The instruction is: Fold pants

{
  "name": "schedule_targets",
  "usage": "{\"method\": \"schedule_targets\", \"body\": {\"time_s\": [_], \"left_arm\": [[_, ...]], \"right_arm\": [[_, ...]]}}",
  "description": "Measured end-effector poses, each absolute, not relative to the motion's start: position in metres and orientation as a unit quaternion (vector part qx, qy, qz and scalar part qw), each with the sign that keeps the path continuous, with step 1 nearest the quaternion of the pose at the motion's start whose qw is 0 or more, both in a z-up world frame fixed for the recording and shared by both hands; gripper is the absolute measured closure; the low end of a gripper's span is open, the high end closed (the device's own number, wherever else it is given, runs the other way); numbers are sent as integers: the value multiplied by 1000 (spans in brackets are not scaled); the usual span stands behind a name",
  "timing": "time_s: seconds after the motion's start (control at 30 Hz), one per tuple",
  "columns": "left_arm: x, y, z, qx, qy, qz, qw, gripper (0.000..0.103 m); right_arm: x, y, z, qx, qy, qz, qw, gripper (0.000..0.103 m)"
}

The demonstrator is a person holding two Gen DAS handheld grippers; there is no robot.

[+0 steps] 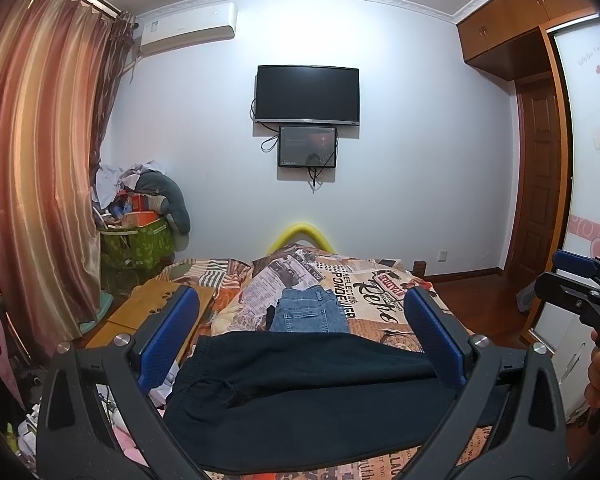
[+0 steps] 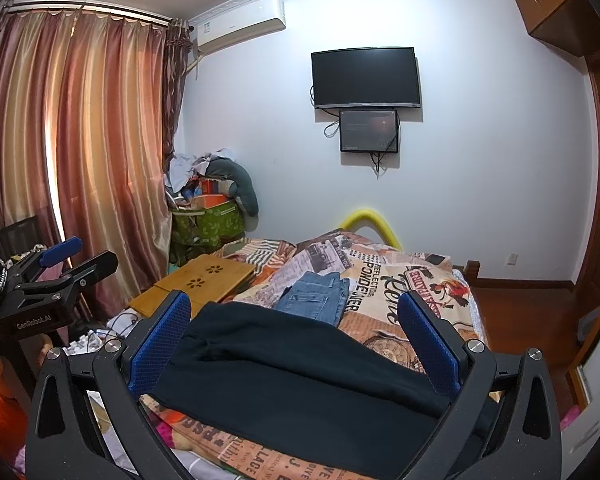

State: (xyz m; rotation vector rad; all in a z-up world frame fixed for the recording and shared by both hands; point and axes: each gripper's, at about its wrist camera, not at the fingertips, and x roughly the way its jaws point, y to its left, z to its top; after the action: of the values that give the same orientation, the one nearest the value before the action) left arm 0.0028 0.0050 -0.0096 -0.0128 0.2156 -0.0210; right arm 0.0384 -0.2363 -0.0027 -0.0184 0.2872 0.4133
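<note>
Directly below both wide-open, empty hand-held grippers, left point(image 1: 300, 340) and right point(image 2: 296, 344): dark navy sweatpants point(image 1: 300, 396) flat across the near bed point(image 1: 384, 304), long axis left-to-right, drawstring waistband point(image 1: 224, 392) nearer left, legs toward right; folded jeans point(image 1: 308, 312) beyond.

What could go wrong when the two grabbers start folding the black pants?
1. The black pants lie bunched, so a fold may trap wrinkles.
2. The jeans lie right beside them; an open left gripper or right gripper might snag both.
3. The pants lie close to the bed edge and its wooden tray, so a tug might slide them off or bump it.
</note>
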Motion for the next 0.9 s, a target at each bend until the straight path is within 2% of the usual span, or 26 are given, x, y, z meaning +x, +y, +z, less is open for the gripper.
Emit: {"method": "schedule_targets", "body": {"time_s": [0.9], "left_arm": [[11,8,-11,-14,113,-8,993,0]], "right_arm": [[40,-237,-5,-1,148,206,967,0]]}}
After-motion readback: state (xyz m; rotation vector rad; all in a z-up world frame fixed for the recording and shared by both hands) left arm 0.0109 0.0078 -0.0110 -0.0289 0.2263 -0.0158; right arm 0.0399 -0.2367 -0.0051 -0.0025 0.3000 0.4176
